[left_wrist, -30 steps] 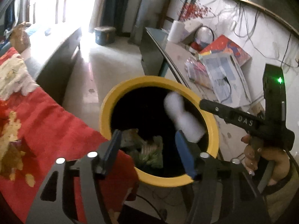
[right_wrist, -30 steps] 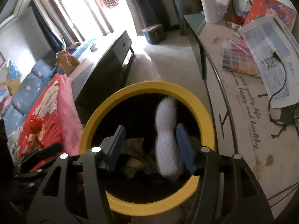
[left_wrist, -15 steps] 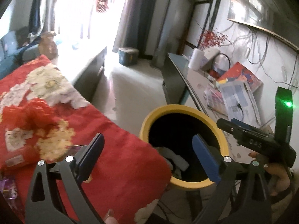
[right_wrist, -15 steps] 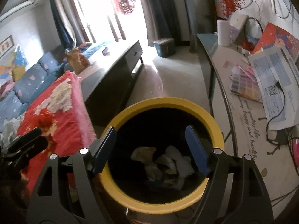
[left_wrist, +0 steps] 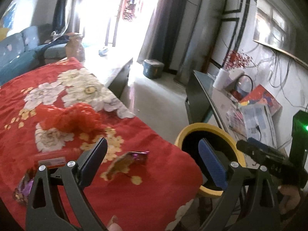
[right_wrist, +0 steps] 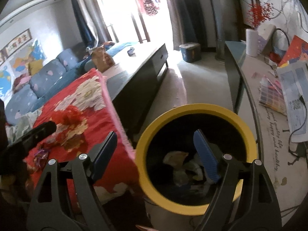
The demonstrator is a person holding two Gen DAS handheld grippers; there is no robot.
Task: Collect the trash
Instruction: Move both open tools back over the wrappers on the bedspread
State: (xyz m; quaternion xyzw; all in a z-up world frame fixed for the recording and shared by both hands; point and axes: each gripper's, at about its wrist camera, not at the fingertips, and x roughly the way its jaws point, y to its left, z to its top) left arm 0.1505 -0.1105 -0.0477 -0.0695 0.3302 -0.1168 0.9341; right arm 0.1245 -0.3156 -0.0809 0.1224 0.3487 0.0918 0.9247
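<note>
- A purple-and-gold wrapper (left_wrist: 128, 162) lies flat on the red floral blanket (left_wrist: 63, 104), its long axis running from lower left up to the right; only the left wrist view shows it clearly.
- It sits between the spread fingers of the left gripper (left_wrist: 152, 163), untouched, nearer the left finger.
- Only the right wrist view shows crumpled trash (right_wrist: 182, 165) inside the yellow-rimmed bin (right_wrist: 194, 109).
- The right gripper (right_wrist: 156, 154) is above the bin's rim, jaws opening, empty.

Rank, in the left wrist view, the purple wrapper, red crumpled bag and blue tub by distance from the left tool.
From the left tool:
1. Purple wrapper, between its fingers on the blanket.
2. Red crumpled bag, farther up the blanket, left.
3. Blue tub, on the floor by the curtain.
</note>
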